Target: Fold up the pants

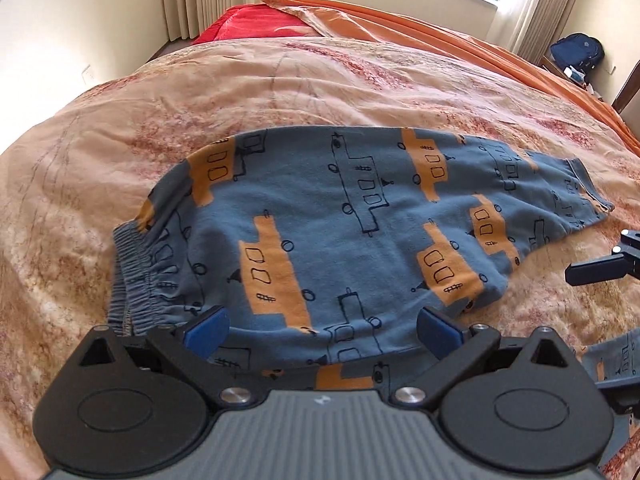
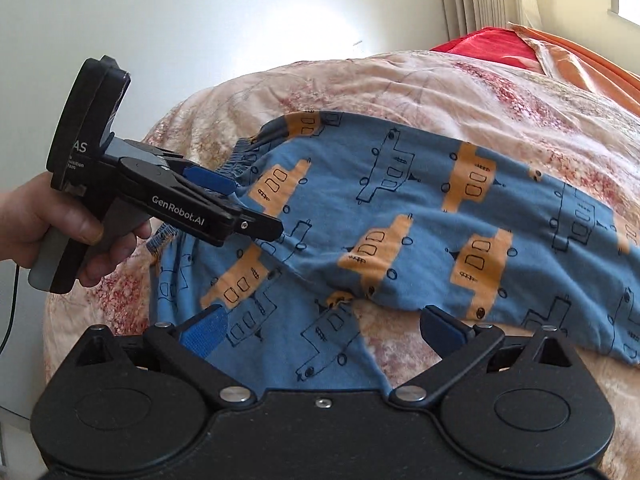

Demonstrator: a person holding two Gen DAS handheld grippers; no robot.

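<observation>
Nearest the lens: blue pads of the left gripper [image 1: 322, 328], jaws spread wide, nothing between them, poised over the near edge of the pants [image 1: 340, 216].

Pants: blue knit, orange and outlined vehicle print. Lay across the bedspread [image 1: 280, 80], one leg folded over the other, lower leg peeking out along the near edge. Elastic waistband [image 1: 136, 276] gathered at the left; ribbed cuff [image 1: 584, 188] at the far right.

Handling, judged: light, soft, limp; no stiffness to hold a crease, likely to sag and drag on the cloth beneath. Not fragile, not slippery. Layers prone to sliding apart unless pinched together. Best holds, judged: the thick waistband at one end, the cuffs at the other, both layers caught at once.

Right gripper [image 2: 324, 330]: jaws likewise wide apart and empty, hovering above the crotch area where bedspread showed through a gap between the legs. In the same view, left gripper seen from the side over the waistband, carried in a hand [image 2: 60, 236].

Containers: none on the bed. Blue backpack [image 1: 578, 50] stood far right by the curtain [image 1: 536, 8]; contents could not be told.

Surroundings: red blanket [image 1: 248, 24] and orange sheet [image 1: 440, 28] at the far end of the bed.
</observation>
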